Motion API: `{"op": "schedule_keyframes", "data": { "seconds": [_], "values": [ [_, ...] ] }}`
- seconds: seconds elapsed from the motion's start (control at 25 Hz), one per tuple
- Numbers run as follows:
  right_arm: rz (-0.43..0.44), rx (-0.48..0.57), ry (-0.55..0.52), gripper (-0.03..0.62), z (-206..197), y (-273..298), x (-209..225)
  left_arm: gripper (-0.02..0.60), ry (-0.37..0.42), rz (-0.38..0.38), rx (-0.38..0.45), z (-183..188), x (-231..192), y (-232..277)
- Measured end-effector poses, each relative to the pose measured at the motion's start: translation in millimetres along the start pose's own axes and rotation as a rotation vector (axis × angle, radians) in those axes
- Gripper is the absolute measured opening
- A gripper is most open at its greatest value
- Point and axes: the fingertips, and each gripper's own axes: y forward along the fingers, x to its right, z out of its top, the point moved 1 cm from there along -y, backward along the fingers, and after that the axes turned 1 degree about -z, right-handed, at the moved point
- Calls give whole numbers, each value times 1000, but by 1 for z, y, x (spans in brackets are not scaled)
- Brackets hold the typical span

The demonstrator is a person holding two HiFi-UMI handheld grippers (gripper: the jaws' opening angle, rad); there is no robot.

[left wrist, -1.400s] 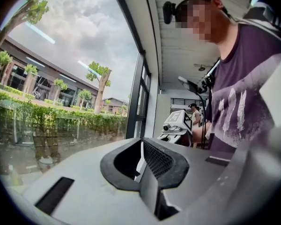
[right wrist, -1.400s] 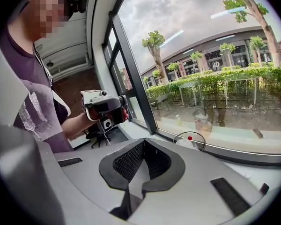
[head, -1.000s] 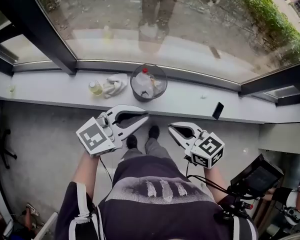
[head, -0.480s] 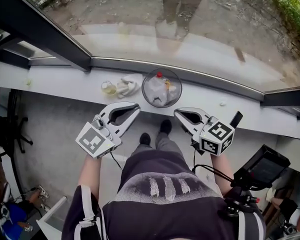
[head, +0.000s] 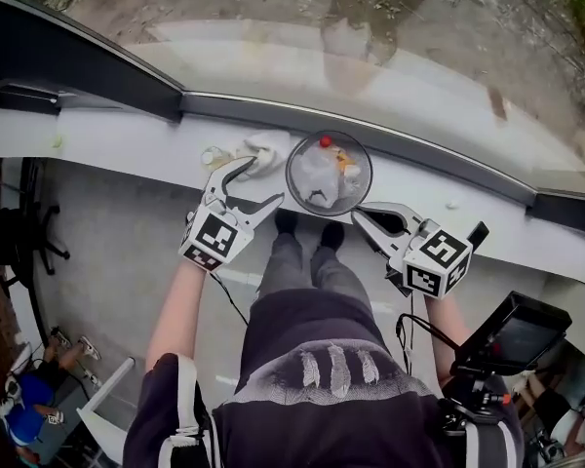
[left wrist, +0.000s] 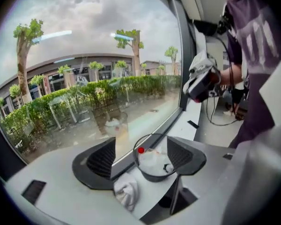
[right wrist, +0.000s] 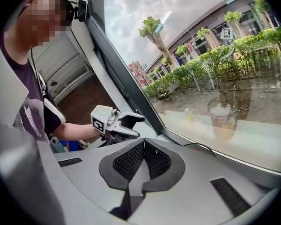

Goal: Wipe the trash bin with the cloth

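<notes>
While the left gripper (head: 259, 183) hangs at the sill's (head: 117, 146) front edge, its jaws are opening. The pads press on nothing. Seen from the left gripper view, the gap frames the trash bin (left wrist: 152, 176) and the cloth (left wrist: 126, 193), both out past the tips.

Trash bin (head: 291, 178): round, dark rim, upright on the white sill under the window. It holds a crumpled white bag (head: 317, 175) and something small and red (head: 324, 141) at the far rim.

Cloth (head: 264, 150): white, bunched up, lying on the sill just left of the bin. Can't tell if it touches the bin wall. A small yellowish bottle (head: 213, 156) sits right beside the cloth's left end.

Left gripper's upper fingertip is close to the cloth in the head view. Contact not confirmed.

Right gripper (head: 361, 216): jaws pressed together, nothing between them. The right gripper view shows the ribbed pads (right wrist: 131, 161) meeting flat. It hovers just off the sill's front edge, tips pointing at the bin's right side, not touching it.

A dark flat slab (head: 478, 234) lies on the sill to the right, well apart from the bin.
</notes>
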Motion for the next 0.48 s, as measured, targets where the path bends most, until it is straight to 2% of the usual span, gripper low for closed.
{"op": "schedule_keyframes", "data": {
  "seconds": [0.04,0.08,0.24,0.28,0.48],
  "values": [
    [-16,-17,-16,-1,-2,3,2,342,-2,-8,-44,-21,-6,18],
    [-36,-35,-28,0,-5,6,5,362,-17,-18,-81,-43,-14,36],
    [-111,-110,-20,0,-22,23,11,382,-180,-49,-195,-133,-57,99],
    [-120,-137,-22,-1,-28,27,10,387,-197,-62,-226,-152,-62,112],
    [-136,-211,1,0,-57,50,17,391,-107,-127,-329,-208,-74,153]
  ]
}}
